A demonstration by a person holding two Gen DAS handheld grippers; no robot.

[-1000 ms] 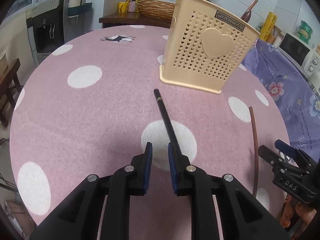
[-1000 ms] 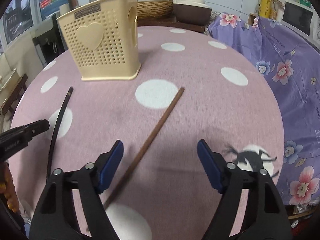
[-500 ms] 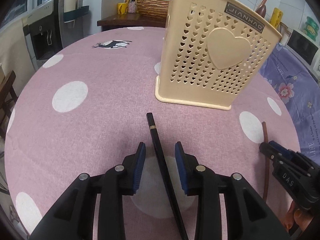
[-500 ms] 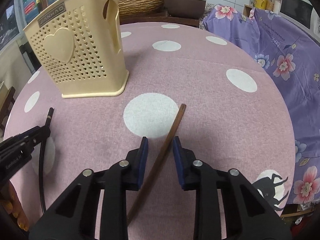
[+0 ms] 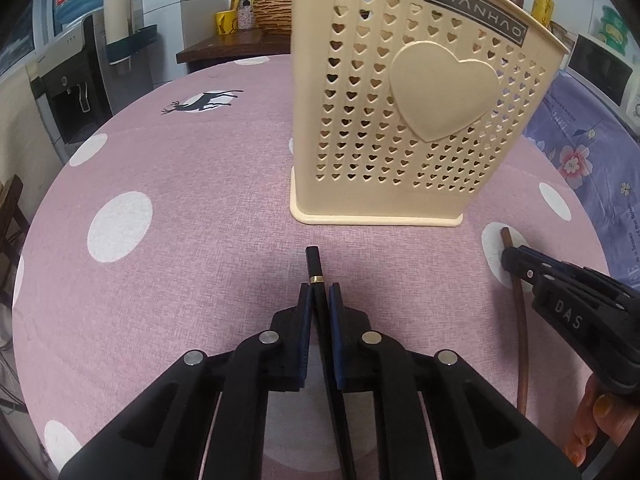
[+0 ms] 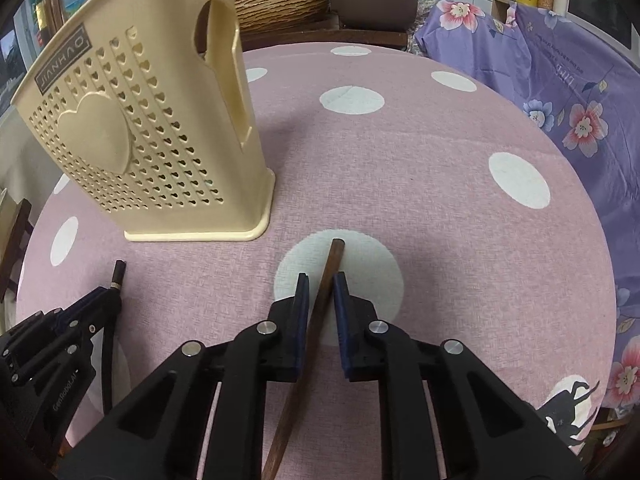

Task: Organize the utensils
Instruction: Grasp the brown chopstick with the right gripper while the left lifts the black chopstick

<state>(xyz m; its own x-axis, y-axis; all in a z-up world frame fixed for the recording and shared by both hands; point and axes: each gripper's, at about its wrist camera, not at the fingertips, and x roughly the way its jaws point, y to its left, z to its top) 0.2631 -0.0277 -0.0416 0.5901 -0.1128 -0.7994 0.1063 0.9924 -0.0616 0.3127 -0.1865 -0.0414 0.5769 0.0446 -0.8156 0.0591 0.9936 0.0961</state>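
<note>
Left wrist view: the left claw [image 5: 319, 298] is clamped on a black chopstick [image 5: 314, 265] lying on the pink dotted surface [image 5: 168, 184], just in front of the cream holder [image 5: 404, 92]. Right wrist view: the holder stands at the left, and the right claw [image 6: 321, 289], its jaws just closed, pinches a brown chopstick [image 6: 334, 256] lying over a white dot.

Water dispenser [image 5: 76, 88], wicker basket [image 6: 280, 4], floral purple cloth [image 6: 560, 92].
</note>
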